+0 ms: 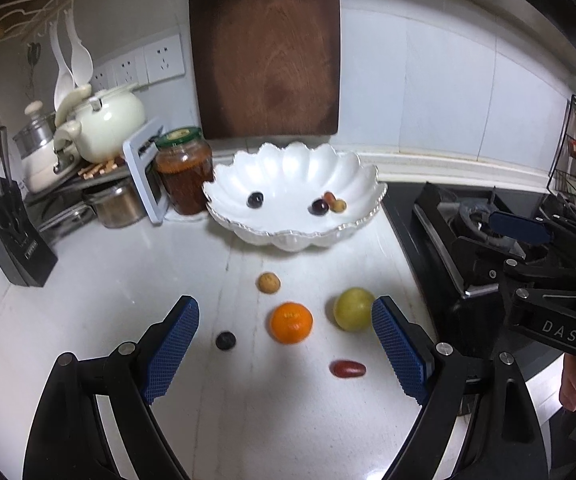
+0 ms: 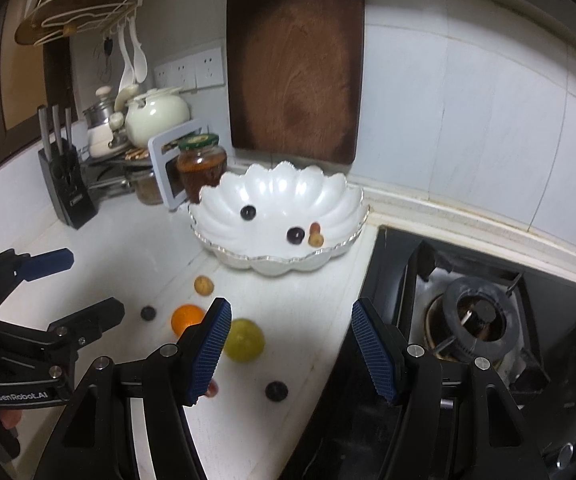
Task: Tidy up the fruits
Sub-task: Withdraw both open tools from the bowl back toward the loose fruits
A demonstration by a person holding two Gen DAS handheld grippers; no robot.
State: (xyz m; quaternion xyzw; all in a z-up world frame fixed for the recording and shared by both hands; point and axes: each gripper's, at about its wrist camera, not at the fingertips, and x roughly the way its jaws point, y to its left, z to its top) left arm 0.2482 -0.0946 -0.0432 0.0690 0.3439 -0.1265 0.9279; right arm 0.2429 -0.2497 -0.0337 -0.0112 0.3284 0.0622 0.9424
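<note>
A white scalloped bowl stands at the back of the counter with a few small dark and brownish fruits inside. In front of it lie a small tan fruit, an orange, a yellow-green fruit, a dark grape and a red oblong fruit. Another dark grape lies nearer the right gripper. My left gripper hangs open over the orange. My right gripper is open with nothing between its fingers, beside the yellow-green fruit.
A jar with a green lid, a knife block, pots and a white kettle crowd the back left. A wooden cutting board leans on the wall. A black gas stove borders the counter on the right.
</note>
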